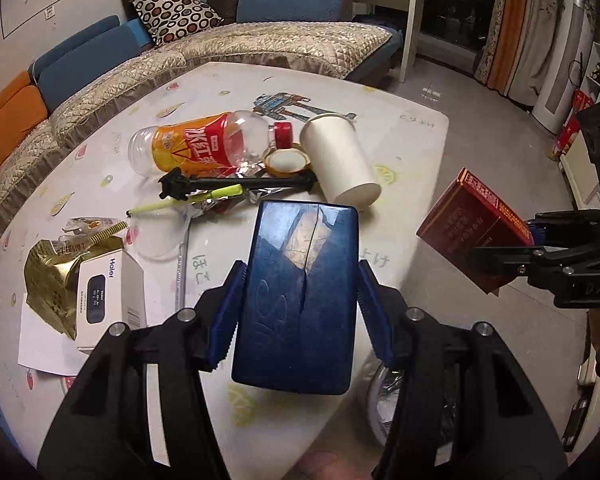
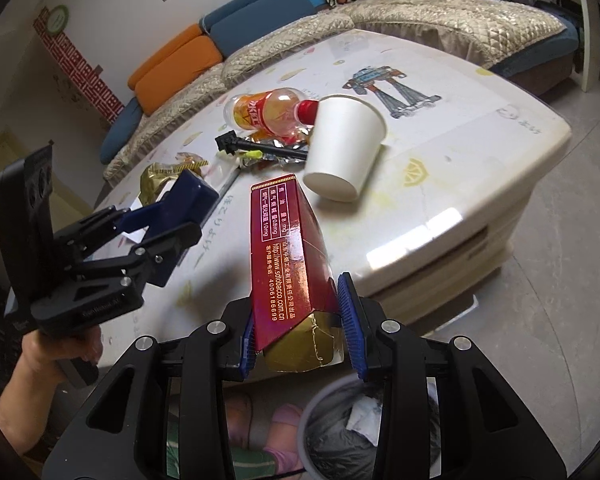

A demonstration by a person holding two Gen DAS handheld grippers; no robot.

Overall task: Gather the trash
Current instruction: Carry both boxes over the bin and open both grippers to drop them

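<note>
My left gripper is shut on a dark blue box and holds it above the white table. My right gripper is shut on a red cigarette box, held off the table's near edge; the same box shows in the left wrist view. A trash bin with a grey liner sits on the floor just below the right gripper. On the table lie a plastic bottle, a white paper cup, a tape roll, foil wrappers and a yellow pen.
A white Haier box and a gold bag lie at the table's left. A black stick lies across the wrappers. A sofa runs behind the table. The person's feet are beside the bin.
</note>
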